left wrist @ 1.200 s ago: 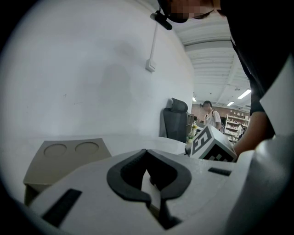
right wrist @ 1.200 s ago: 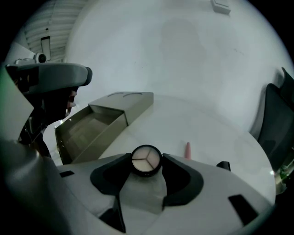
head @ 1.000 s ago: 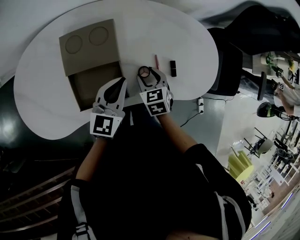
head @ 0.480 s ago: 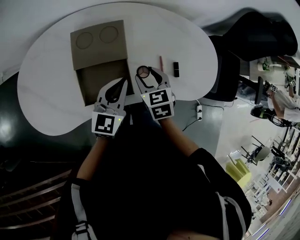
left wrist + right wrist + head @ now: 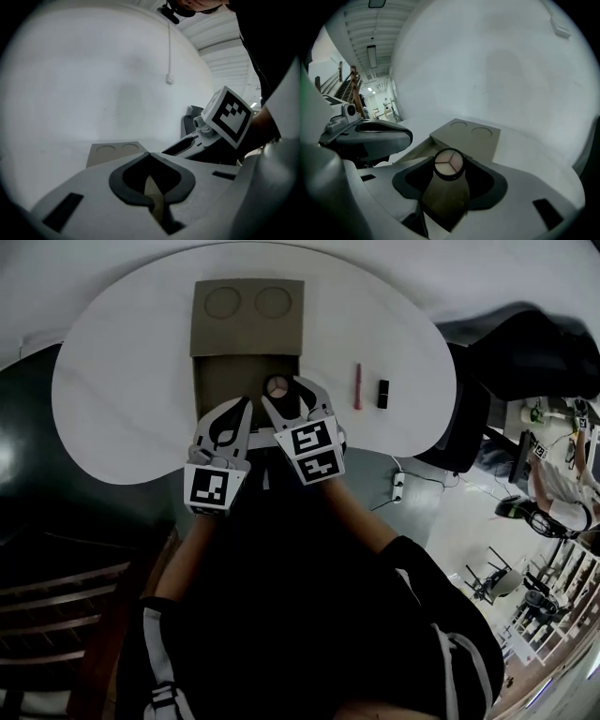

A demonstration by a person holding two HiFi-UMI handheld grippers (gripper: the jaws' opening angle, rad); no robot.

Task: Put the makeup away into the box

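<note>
1. Cardboard box [image 5: 220,381] lies open on the white bench [image 5: 122,381]. Its flap [image 5: 248,317], pressed with two circles, is folded back at 12 o'clock.
2. Right hand-held gripper [image 5: 279,390]: jaws spread wide, tips clamped on a round makeup compact [image 5: 449,163] with a black rim and three pale pans.
3. The compact hangs over the box's open tray, toward its 3 o'clock wall. Whether it touches the tray floor cannot be told.
4. Left hand-held gripper [image 5: 246,405]: clenched, tips meeting, nothing gripped. Only cardboard shows through the hollow behind the tips. It sits at 9 o'clock of the right one, over the near edge of the box.
5. A pink stick [image 5: 357,386] lies on the bench at 3 o'clock of the compact, clear of the box. A small black tube [image 5: 382,394] lies just beside it, farther toward 3 o'clock.
</note>
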